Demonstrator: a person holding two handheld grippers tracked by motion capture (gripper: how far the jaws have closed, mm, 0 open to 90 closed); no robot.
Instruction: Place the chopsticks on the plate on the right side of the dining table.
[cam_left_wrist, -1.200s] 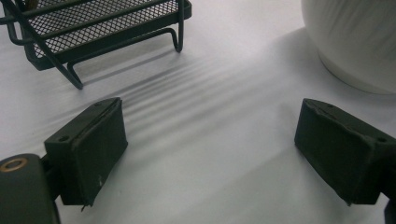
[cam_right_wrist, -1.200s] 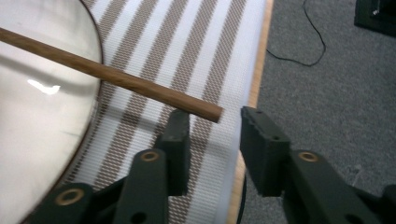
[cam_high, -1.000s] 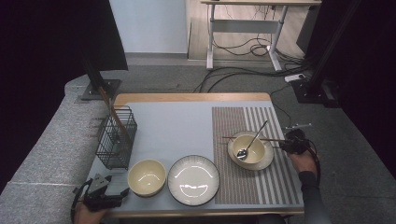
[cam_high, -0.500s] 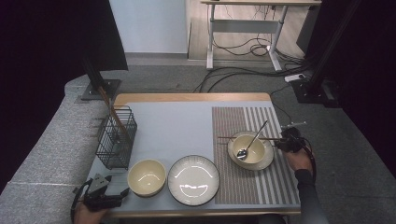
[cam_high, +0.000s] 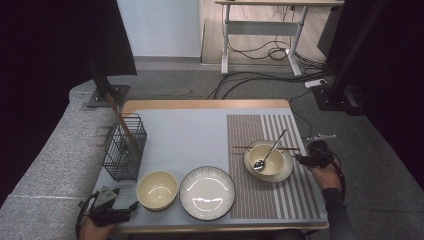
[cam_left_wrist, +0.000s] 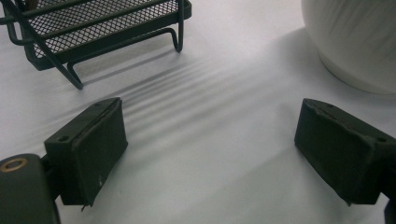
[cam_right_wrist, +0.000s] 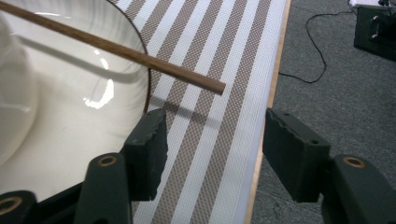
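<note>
Now the right tool (cam_high: 302, 160) sits at the right edge of the worktop (cam_high: 190, 130), just beside the bowl with the spoon (cam_high: 268, 162), which stands on the striped mat (cam_high: 265, 200). Its jaws have just been opening and stand apart with nothing between them; in the right gripper view they frame bare mat, the left jaw close against the bowl's rim. A wooden chopstick (cam_right_wrist: 116, 51) lies across that bowl's rim, its free end jutting over the mat past the bowl toward the right tool, clear of both jaws. The spoon (cam_high: 267, 152) rests in the same bowl, its handle leaning out over the far rim.

Left of this bowl lies the dark-rimmed plate (cam_high: 207, 192), and left of the plate stands an empty cream bowl (cam_high: 157, 190). Farther left of the bowl with the spoon, a black wire basket (cam_high: 124, 150) holds upright sticks. The left tool (cam_high: 117, 207) rests at the near left corner, just beside the cream bowl, its jaws wide apart over bare worktop.
</note>
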